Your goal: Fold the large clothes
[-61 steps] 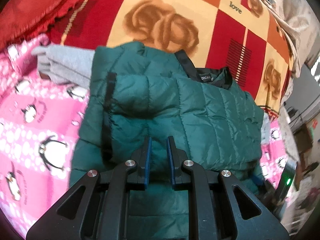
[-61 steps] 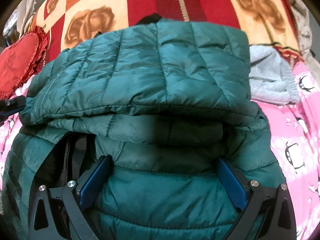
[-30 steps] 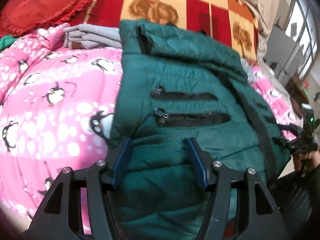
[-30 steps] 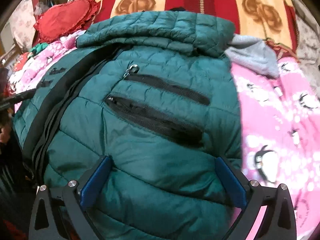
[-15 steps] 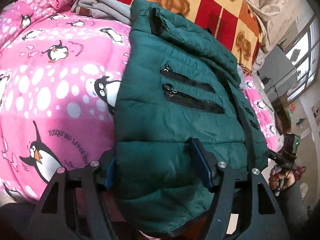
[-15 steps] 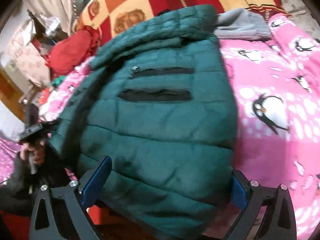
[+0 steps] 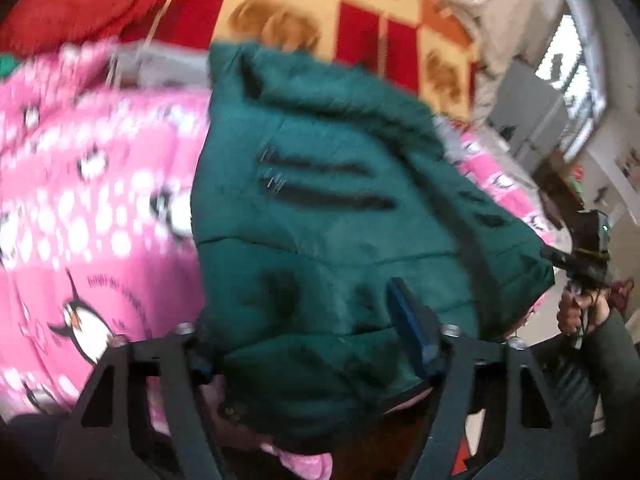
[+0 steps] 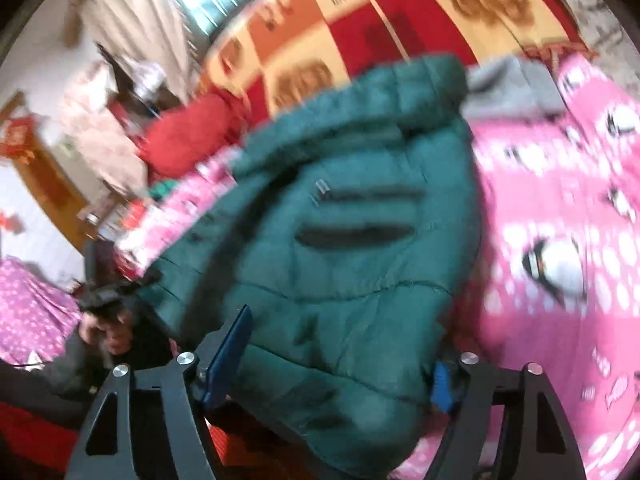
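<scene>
1. The green puffer jacket [image 7: 332, 248] is lying folded on the bed, filling the middle of both frames, with its two black pocket zips [image 7: 332, 188] facing up and its near hem hanging over the bed's edge at the bottom of each frame.
2. Its long axis is running away from the cameras, from the hem at the bottom to the rolled collar end [image 8: 404, 92] in the upper middle.
3. The left tool [image 7: 308, 340] is sitting at the hem with the padded edge between its fingers; the frame is blurred, so I cannot tell whether the pads are pressing.
4. The right tool [image 8: 340, 364] is closing its jaws around the other hem corner; the blue pads [image 8: 230, 354] are looking just clear of the fabric.
5. Both hands are looking equally near, one at each hem corner, so my guess is the coming move is a lift of the hem toward the collar.
6. The pink penguin blanket [image 7: 92, 208] is lying under the jacket, with a grey folded garment [image 8: 512, 88] touching the collar end and the red-and-yellow checked blanket [image 7: 360, 12] beyond it.
</scene>
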### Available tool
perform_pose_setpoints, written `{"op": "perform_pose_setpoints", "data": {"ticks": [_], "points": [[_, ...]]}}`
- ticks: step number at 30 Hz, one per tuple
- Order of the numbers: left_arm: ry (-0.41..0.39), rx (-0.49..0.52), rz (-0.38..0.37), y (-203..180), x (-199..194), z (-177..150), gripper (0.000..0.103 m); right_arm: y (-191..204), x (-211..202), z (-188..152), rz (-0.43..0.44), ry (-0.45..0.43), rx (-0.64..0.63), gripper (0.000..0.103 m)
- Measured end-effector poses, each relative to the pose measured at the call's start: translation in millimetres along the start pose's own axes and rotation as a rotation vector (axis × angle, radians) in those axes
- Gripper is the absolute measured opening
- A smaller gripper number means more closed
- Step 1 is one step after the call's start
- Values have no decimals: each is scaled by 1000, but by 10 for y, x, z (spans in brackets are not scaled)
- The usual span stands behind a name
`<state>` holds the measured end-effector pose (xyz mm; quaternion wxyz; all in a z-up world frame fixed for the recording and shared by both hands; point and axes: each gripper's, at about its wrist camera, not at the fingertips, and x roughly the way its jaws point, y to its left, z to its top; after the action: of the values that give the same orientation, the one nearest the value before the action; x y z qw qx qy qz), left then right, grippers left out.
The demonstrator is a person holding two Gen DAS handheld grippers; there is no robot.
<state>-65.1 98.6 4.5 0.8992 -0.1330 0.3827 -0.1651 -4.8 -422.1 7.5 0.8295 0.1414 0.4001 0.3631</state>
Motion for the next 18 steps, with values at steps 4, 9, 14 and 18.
{"op": "perform_pose_setpoints", "data": {"ticks": [4,9,14,18], "points": [[31,-33,7,94,105,3,63,-142,247,-93,-68,143,66,69],[85,-75,18,151,257,9,63,-113,314,-194,-11,216,87,69],[57,-109,-17,153,301,88,63,6,201,-103,-3,105,34,65],[40,-127,-12,200,323,125,63,-93,301,-151,-42,128,68,54]]}}
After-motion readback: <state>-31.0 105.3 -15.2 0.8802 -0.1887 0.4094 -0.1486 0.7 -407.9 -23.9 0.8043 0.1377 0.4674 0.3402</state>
